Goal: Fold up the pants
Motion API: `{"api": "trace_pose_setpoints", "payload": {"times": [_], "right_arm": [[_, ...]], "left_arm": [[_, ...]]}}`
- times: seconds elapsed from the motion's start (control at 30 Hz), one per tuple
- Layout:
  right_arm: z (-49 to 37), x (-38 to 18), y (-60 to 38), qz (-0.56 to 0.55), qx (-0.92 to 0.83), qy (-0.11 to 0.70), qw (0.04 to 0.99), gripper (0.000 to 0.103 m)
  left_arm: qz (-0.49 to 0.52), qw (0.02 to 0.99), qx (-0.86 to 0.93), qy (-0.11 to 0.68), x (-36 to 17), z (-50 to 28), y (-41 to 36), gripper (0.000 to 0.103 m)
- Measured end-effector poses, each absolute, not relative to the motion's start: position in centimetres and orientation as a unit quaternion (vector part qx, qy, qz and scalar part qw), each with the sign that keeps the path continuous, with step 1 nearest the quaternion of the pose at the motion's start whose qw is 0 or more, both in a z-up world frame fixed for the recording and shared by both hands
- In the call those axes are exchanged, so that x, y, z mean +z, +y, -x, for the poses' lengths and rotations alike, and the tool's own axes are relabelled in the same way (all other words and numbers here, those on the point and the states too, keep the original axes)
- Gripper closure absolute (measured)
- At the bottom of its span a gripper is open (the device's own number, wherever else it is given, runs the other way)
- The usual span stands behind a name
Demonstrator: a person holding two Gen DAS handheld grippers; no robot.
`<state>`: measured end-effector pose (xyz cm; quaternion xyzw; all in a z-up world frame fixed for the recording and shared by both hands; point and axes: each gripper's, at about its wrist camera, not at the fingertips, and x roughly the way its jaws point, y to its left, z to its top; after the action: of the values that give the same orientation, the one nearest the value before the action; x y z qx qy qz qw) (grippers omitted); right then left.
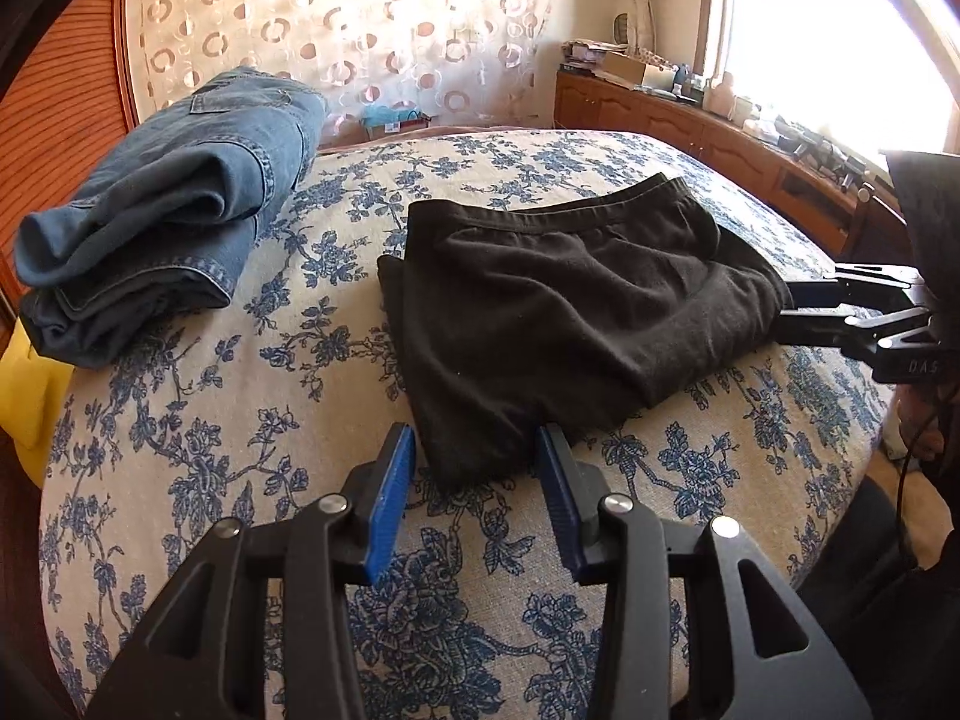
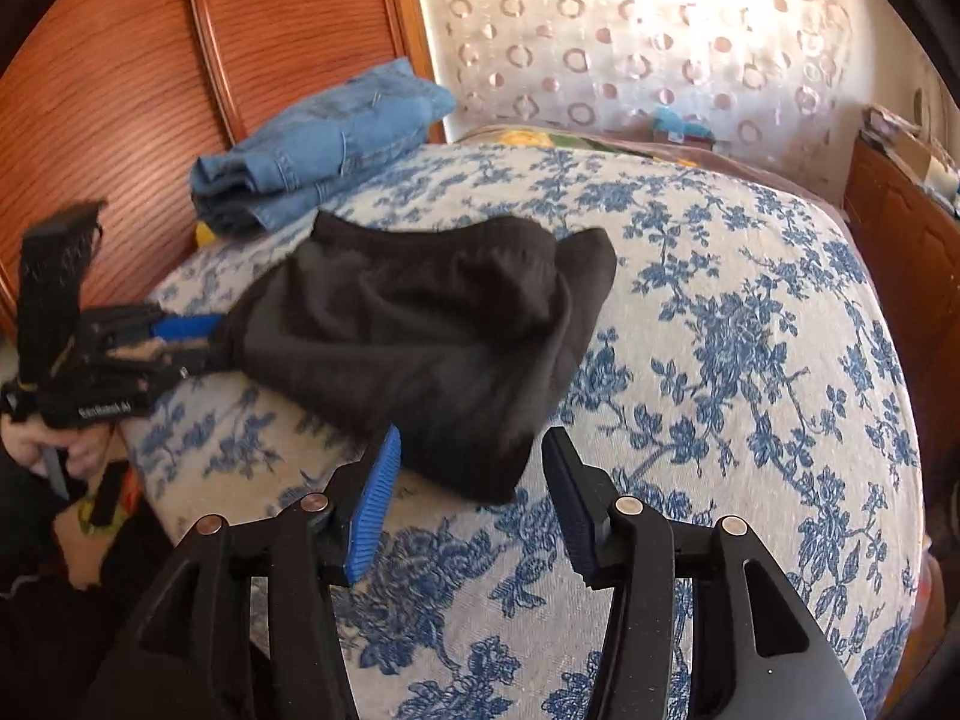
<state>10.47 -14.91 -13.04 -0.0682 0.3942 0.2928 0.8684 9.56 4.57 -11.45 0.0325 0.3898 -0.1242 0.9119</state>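
Sunlit and cluttered at its edges, the bedroom gives us a wide bed under a cream bedspread printed with blue flowers [image 1: 252, 372], backed by a sheer curtain with ring patterns [image 1: 360, 30] and a reddish wooden wardrobe door [image 2: 120, 90]. On the spread lies the pair of black soft-knit pants [image 1: 558, 312], already doubled into a compact bundle with its elastic waistband toward the far side. We judge the folding to be nearly done, since the bundle sits flat and squared apart from one loose corner near us. Beside the wardrobe, well apart from the black bundle, rests a folded pair of blue denim jeans [image 1: 162, 210], probably set aside as finished work so the middle of the bed stays free. Our left gripper [image 1: 474, 498] hovers with its blue-padded jaws parted about halfway, the near corner of the pants lying between them but not pinched. Our right gripper [image 2: 468, 498] shows the same: jaws moderately apart and the bundle's nearest corner between the pads without being pressed. In the left wrist view the right gripper reaches in from the side, its fingertips just at the edge of the cloth. Both claws are placed at opposite corners, which we take as the way to keep the fold even while it was laid down. Next, we would think, comes drawing back or a last smoothing; a careless brush could drag that loose corner open.
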Motion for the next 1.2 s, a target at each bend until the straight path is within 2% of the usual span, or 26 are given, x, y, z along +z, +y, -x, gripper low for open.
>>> {"api": "trace_pose_setpoints", "payload": {"times": [0.07, 0.17, 0.33, 0.67, 0.83, 0.87, 0.93, 1.0, 1.07, 1.1, 1.2], "right_arm": [[-10.4, -13.5, -14.9, 0.072, 0.290, 0.396, 0.868, 0.053], [-10.3, -13.7, -14.7, 0.077, 0.286, 0.389, 0.872, 0.052], [-10.1, -14.0, -14.5, 0.077, 0.279, 0.378, 0.880, 0.049], [-9.3, -14.4, -13.8, 0.091, 0.270, 0.366, 0.886, 0.033], [-9.6, -14.2, -14.0, 0.074, 0.267, 0.372, 0.886, 0.033], [-9.5, -14.2, -14.1, 0.075, 0.267, 0.372, 0.886, 0.035], [-9.4, -14.1, -14.1, 0.084, 0.263, 0.371, 0.887, 0.049], [-9.3, -14.1, -14.0, 0.092, 0.269, 0.371, 0.884, 0.070], [-9.2, -14.0, -13.9, 0.097, 0.279, 0.373, 0.880, 0.083], [-9.2, -13.9, -13.9, 0.098, 0.282, 0.374, 0.878, 0.090], [-9.3, -13.7, -14.4, 0.094, 0.284, 0.373, 0.878, 0.097]], "left_arm": [[-0.037, 0.913, -0.119, 0.388, -11.5, -9.5, 4.5, 0.056], [-0.029, 0.917, -0.097, 0.386, -11.7, -9.7, 4.9, 0.038], [-0.025, 0.920, -0.096, 0.379, -11.8, -9.5, 5.1, 0.037], [-0.022, 0.923, -0.087, 0.375, -11.9, -9.3, 5.1, 0.034], [-0.026, 0.921, -0.095, 0.378, -11.8, -9.3, 5.2, 0.034], [-0.027, 0.920, -0.098, 0.378, -11.8, -9.2, 5.1, 0.035], [-0.029, 0.920, -0.107, 0.376, -11.7, -9.0, 4.9, 0.049], [-0.032, 0.919, -0.119, 0.375, -11.5, -8.8, 4.6, 0.073], [-0.032, 0.919, -0.120, 0.375, -11.4, -8.8, 4.4, 0.087], [-0.031, 0.918, -0.124, 0.376, -11.3, -8.8, 4.4, 0.090], [-0.022, 0.922, -0.124, 0.366, -10.8, -8.6, 5.0, 0.095]]}}
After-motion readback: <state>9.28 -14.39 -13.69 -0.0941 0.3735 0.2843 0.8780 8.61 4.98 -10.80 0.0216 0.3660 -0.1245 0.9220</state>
